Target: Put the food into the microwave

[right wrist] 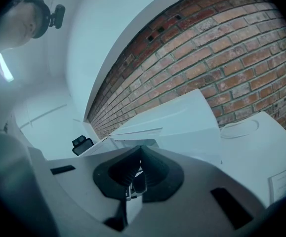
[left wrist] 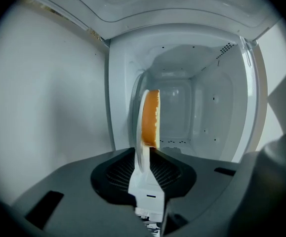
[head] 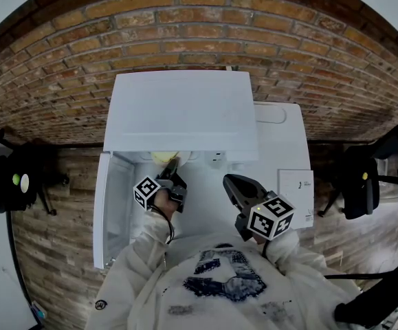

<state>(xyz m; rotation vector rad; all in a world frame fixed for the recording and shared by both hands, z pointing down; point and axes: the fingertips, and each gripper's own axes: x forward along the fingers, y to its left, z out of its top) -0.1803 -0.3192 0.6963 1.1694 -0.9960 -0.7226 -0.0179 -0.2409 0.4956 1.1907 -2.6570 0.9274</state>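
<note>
A white microwave (head: 185, 108) stands against the brick wall, its door (head: 113, 212) swung open to the left. My left gripper (head: 173, 170) reaches into the opening. In the left gripper view its jaws (left wrist: 150, 157) stand slightly apart around the rim of a white plate (left wrist: 142, 154), with a narrow gap on each side. The plate carries yellow-orange food (left wrist: 150, 117) and extends into the white cavity (left wrist: 197, 112). The food (head: 166, 157) peeks out under the microwave's top edge. My right gripper (head: 234, 186) hangs in front of the microwave, shut and empty (right wrist: 141, 154).
A white unit (head: 284, 143) with a label card (head: 296, 194) sits to the microwave's right. The brick wall (head: 205, 26) runs behind it. Black stands are at the far left (head: 20, 177) and far right (head: 360, 181). The person's sleeves fill the lower middle.
</note>
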